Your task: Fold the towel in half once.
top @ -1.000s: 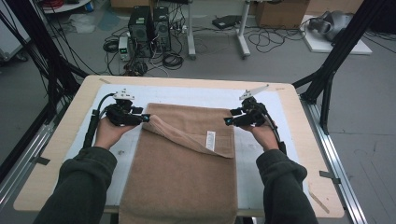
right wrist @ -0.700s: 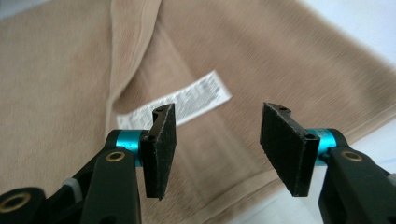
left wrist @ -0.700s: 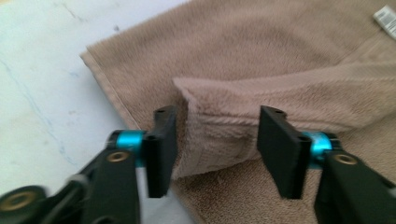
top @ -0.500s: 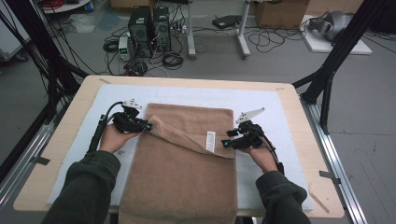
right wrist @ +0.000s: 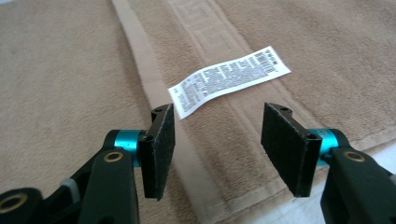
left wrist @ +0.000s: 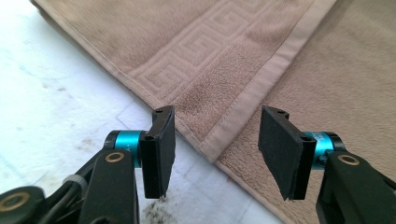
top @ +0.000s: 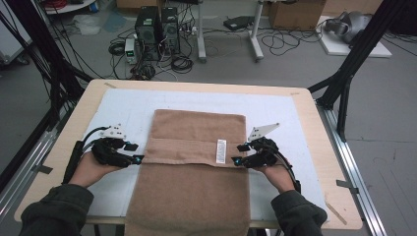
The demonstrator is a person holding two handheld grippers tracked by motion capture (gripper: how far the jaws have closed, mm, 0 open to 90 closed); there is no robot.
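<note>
A brown towel [top: 196, 132] lies on the white mat, and its far end is folded back toward me into a flat band. The hem corner [left wrist: 212, 151] of that band lies on the mat below my left gripper [left wrist: 215, 149], seen at the band's left end [top: 134, 152]. Its jaws have just been opening and the pads press on nothing. My right gripper [right wrist: 215, 149] stands open over the band's right end [top: 238, 154], above the hem. The white care label [right wrist: 229, 79] lies just beyond it on the towel [right wrist: 70, 70].
The towel's near end hangs over the table's front edge [top: 187, 226]. Bare white mat [top: 123, 110] flanks the towel on both sides, with the wooden table rim [top: 64, 132] around it. Black stand legs [top: 344, 78] rise at both sides, and computer towers [top: 157, 27] with cables stand on the floor behind.
The folded flap lay skewed a second ago and now lies straight across. My left gripper came toward me along the towel's left edge and let go. The right hand came slightly down and inward.
</note>
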